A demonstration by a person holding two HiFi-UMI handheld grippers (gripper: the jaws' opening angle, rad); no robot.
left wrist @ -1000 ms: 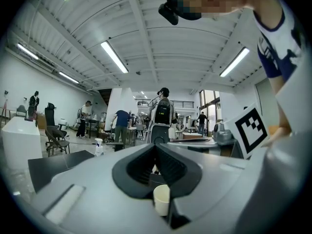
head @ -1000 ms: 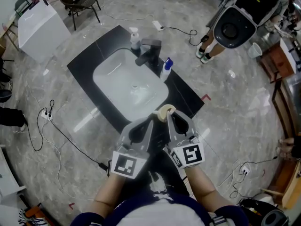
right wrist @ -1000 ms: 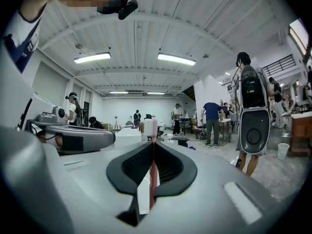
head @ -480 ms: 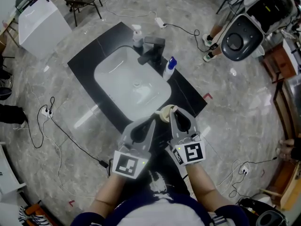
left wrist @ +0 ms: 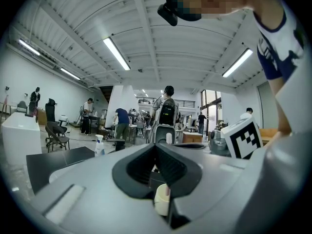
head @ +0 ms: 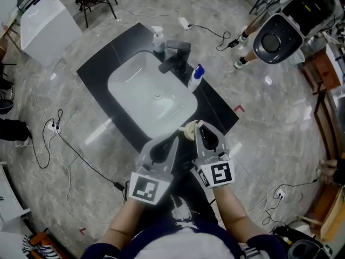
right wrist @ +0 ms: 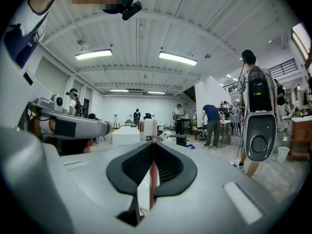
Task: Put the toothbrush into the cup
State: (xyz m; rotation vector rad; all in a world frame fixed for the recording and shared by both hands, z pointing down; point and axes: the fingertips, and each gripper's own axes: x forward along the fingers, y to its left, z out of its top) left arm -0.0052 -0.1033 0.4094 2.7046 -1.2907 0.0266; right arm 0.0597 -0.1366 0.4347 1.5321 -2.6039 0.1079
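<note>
Right gripper [right wrist: 152,145] jaws clamp the toothbrush [right wrist: 152,184]. Its long axis is upright, lower end at the cup [head: 189,129] just below. Left gripper [left wrist: 156,147] jaws together, empty, beside cup.

I read the pink-handled toothbrush [right wrist: 152,179] upright, white bristles up, lower end at the cream cup [head: 190,128].
</note>
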